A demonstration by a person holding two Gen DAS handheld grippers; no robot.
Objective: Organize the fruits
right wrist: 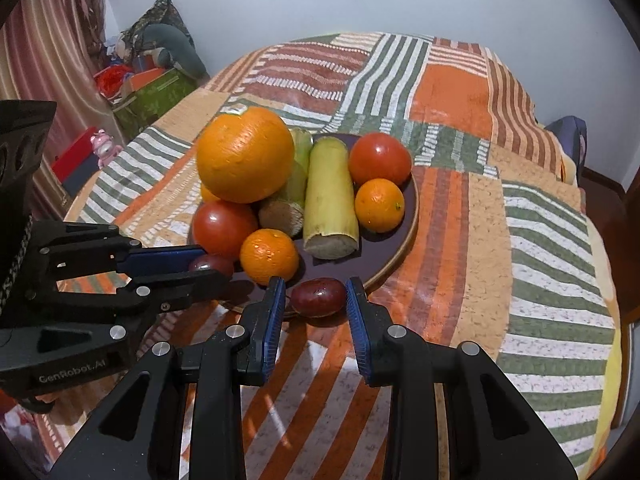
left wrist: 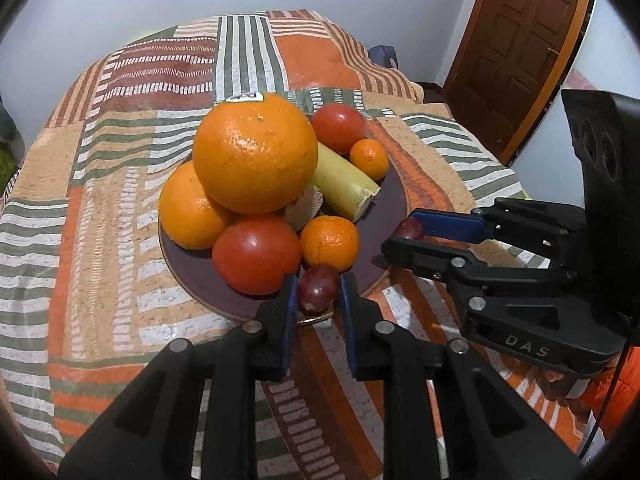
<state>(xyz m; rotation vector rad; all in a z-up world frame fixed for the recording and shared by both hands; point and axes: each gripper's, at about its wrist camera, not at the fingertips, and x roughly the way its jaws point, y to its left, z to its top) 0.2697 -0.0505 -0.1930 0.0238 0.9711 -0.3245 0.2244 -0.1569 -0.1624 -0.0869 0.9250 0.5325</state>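
Note:
A dark purple plate [left wrist: 384, 216] holds a big orange [left wrist: 256, 152] piled on another orange, two tomatoes [left wrist: 256, 254], two mandarins [left wrist: 330, 242] and a pale green stalk piece [left wrist: 346, 184]. My left gripper [left wrist: 318, 288] is shut on a dark red grape [left wrist: 316, 286] over the plate's near rim. My right gripper [right wrist: 316, 296] is around a second dark red grape [right wrist: 318, 296] at the rim [right wrist: 404, 252], with a small gap at each pad; it also shows in the left wrist view [left wrist: 404, 232]. The left gripper shows in the right wrist view [right wrist: 208, 264].
The round table wears a patchwork striped cloth [left wrist: 100, 240]. A brown door [left wrist: 516, 52] stands at the right. Boxes, bags and a pink toy [right wrist: 104, 148] lie on the floor at the left of the right wrist view.

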